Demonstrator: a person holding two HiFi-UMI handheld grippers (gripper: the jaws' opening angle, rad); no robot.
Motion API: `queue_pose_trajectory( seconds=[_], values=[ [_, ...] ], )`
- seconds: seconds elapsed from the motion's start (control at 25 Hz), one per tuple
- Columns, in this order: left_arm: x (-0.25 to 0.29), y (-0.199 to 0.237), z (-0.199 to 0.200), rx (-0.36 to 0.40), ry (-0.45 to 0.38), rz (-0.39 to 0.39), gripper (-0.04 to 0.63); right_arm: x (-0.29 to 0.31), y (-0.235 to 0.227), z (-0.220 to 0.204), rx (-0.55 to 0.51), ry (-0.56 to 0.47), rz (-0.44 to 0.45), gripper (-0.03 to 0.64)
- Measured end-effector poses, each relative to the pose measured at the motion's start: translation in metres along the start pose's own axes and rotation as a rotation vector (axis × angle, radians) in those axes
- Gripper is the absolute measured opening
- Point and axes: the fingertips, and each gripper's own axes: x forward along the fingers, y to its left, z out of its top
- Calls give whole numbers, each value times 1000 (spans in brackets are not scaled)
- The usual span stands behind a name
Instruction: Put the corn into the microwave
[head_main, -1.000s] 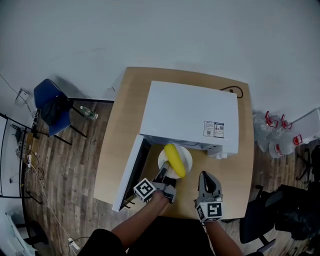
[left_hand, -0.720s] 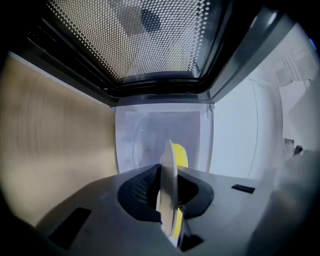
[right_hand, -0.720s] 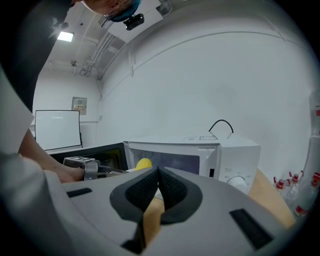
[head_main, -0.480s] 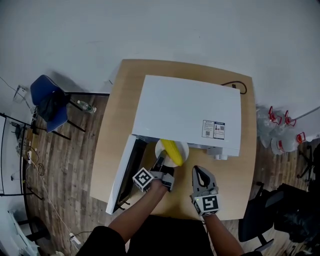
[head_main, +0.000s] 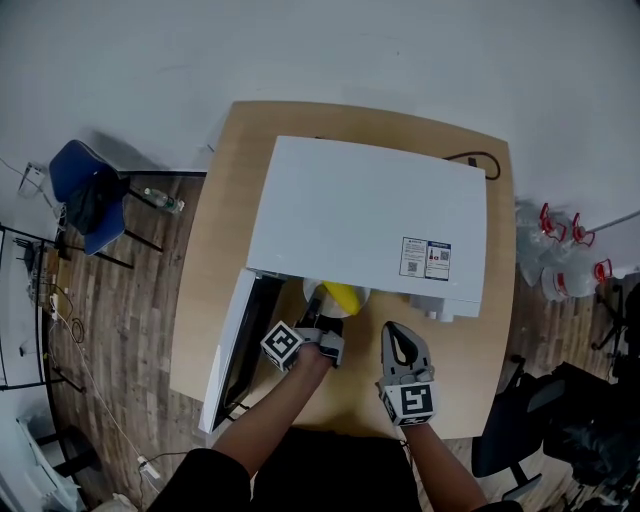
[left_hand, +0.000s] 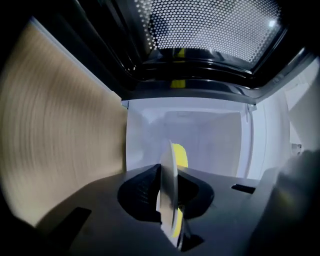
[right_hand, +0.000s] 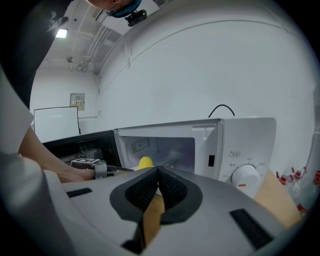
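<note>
**A:** Where is the corn (head_main: 343, 295)?

**B:** On a white plate (head_main: 311, 292), right at the open mouth of the microwave (head_main: 370, 215). From above, the far part of both is hidden under the microwave's top. The left gripper (head_main: 322, 318) has its fingers clamped on the plate's near rim.

**A:** And the other hand?

**B:** The right gripper (head_main: 403, 345) hangs just to the right, in front of the control panel with its dial (right_hand: 245, 175), apart from the plate. Its fingers are pressed together on themselves.

**A:** What is around the opening?

**B:** The door (head_main: 232, 350) is swung wide to the left, beside the left arm. A black cable (head_main: 478, 162) loops behind the microwave.

**A:** The surface?

**B:** A light wooden bench (head_main: 480, 370), with the microwave taking up most of it, set against a pale wall (right_hand: 200, 65).

**A:** The room?

**B:** There is a wood-plank floor (head_main: 120, 320). A blue chair (head_main: 80, 190) with something dark on it stands at the left, with a bottle (head_main: 160, 198) beside it. At the right are clear jugs (head_main: 552, 280) with red handles and a black chair (head_main: 520, 430).
</note>
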Motion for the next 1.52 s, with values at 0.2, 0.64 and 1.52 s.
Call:
queue_pose_trajectory(
  seconds=[0.2, 0.64, 1.52],
  values=[
    [9, 7, 0, -1, -12, 17, 29, -4, -4, -6, 3, 17, -10, 60],
    [20, 21, 6, -24, -103, 85, 29, -14, -12, -22, -2, 58, -39, 60],
    [17, 19, 6, 34, -91, 139, 125, -15, -8, -15, 83, 46, 2, 60]
  ],
)
